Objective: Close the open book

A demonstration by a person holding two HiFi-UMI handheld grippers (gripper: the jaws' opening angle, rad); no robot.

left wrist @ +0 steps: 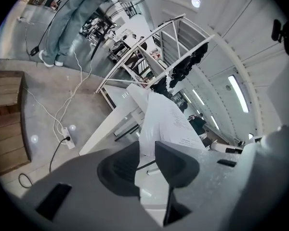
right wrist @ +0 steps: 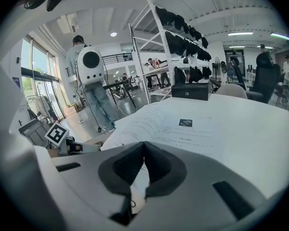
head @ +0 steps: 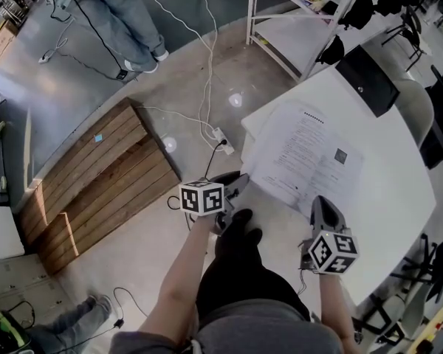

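The open book point(head: 310, 150) lies on the white table point(head: 399, 190), its printed pages up and its left part reaching past the table's edge. My left gripper point(head: 240, 181) is at that left edge. In the left gripper view its jaws stand apart around the rising edge of a page point(left wrist: 168, 121), and the left gripper point(left wrist: 147, 146) does not visibly press on it. My right gripper point(head: 319, 201) sits at the book's near corner. The right gripper point(right wrist: 144, 143) has its tips together over the page point(right wrist: 183, 124). Whether it pinches paper is unclear.
A black box point(head: 367, 80) sits at the table's far side. On the floor to the left lie a wooden pallet point(head: 96, 175), a power strip point(head: 223, 140) and cables. A person point(head: 129, 21) stands beyond, beside a white shelf rack point(head: 295, 21).
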